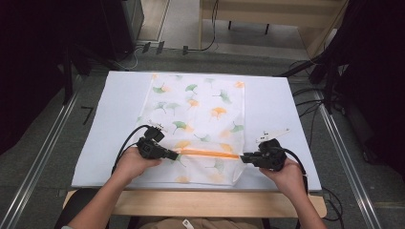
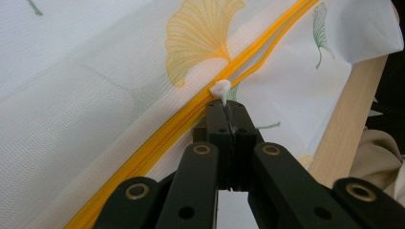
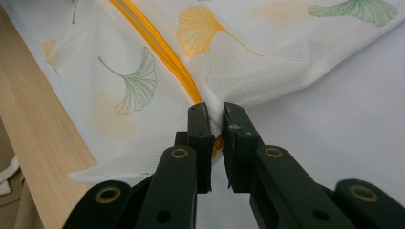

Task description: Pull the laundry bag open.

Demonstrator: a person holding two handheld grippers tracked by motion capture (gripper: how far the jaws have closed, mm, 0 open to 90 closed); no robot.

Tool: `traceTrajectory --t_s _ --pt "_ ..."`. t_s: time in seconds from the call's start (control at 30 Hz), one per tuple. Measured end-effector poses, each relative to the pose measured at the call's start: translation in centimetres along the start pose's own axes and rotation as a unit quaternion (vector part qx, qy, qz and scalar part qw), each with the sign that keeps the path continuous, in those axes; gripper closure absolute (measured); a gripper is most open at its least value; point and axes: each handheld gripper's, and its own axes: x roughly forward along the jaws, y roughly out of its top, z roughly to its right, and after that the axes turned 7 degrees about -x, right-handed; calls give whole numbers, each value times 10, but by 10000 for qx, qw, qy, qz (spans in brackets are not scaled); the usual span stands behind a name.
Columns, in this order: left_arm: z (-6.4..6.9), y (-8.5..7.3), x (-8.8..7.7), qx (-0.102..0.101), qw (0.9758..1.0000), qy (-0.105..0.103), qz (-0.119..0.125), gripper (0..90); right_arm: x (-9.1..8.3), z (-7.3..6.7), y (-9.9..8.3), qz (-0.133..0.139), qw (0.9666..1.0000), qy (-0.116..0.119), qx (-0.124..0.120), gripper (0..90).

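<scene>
High view: white mesh bag [image 1: 196, 124] with green and orange ginkgo-leaf print lying flat on white-covered tabletop [image 1: 119, 119], near end reaching almost to front edge. Orange zipper [image 1: 207, 153] running crosswise near that end, between both grippers. Wooden edge strip [image 1: 191, 202] showing under cover at front.

Left gripper [image 1: 175, 153] at left end of zipper, held by left hand [image 1: 131, 164], cable looping off behind. Left gripper view: jaws pressed together, pinching small white pull tab [image 2: 220, 89] right at zipper line [image 2: 191, 112]. Zipper teeth joined on near side of tab; past tab, two orange tapes run slightly apart, probably unzipped there, hard to confirm at this angle. Large orange leaf print [image 2: 200, 33] just beyond tab.

Right gripper [image 1: 244, 158] at right end of zipper, held by right hand [image 1: 286, 176], grey plate on top. Right gripper view: jaws nearly together with narrow gap, clamping bag fabric [image 3: 212, 126] at zipper's end, orange tape [image 3: 162, 52] leading straight into the pinch. Fabric pulled taut and lifted off white cover [image 3: 334, 109] around the grip, wrinkles fanning out from jaws. Green leaf print [image 3: 136, 86] to one side, wooden strip [image 3: 38, 119] beyond bag's edge
</scene>
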Motion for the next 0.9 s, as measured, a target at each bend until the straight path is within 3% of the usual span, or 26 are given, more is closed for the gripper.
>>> traceTrajectory --t_s 0.63,0.9 --pt "-5 -3 -3 -141 9999 -12 -7 900 1 -1 1 1 10000 24 2 845" --pt "-13 -10 -17 -243 9997 43 82 900 2 2 3 -16 10000 33 23 845"
